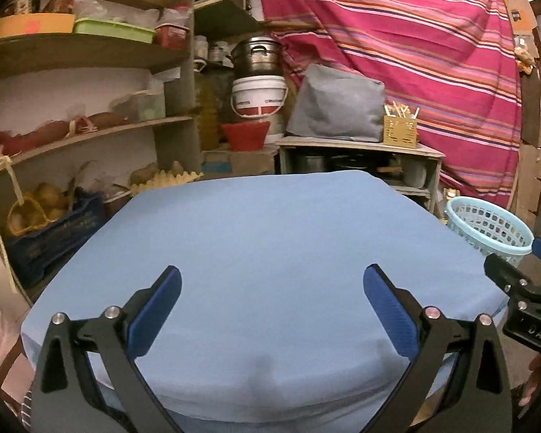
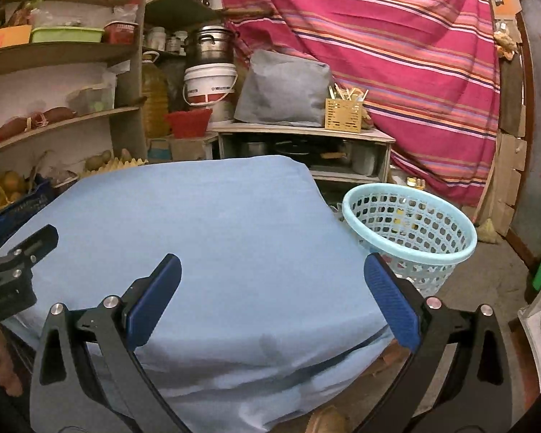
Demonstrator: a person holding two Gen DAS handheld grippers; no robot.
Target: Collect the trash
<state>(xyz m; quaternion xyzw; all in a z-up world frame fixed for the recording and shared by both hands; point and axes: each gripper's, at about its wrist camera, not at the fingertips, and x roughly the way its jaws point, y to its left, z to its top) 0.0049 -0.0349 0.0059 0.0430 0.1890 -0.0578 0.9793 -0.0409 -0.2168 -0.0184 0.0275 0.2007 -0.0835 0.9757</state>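
Observation:
A table under a plain blue cloth fills both views, and I see no loose item on it. A light blue perforated basket stands on the floor off the table's right side; small bits show through its holes. My left gripper hovers open over the near part of the cloth, nothing between its blue pads. My right gripper is open too, above the table's near right corner, its right finger in line with the basket. Each gripper shows at the edge of the other's view.
Wooden shelves with boxes, tubs and produce line the left. Behind the table stand a low cabinet, a white bucket under a metal pot, a red tub, a grey bag. A striped pink cloth hangs at the back right.

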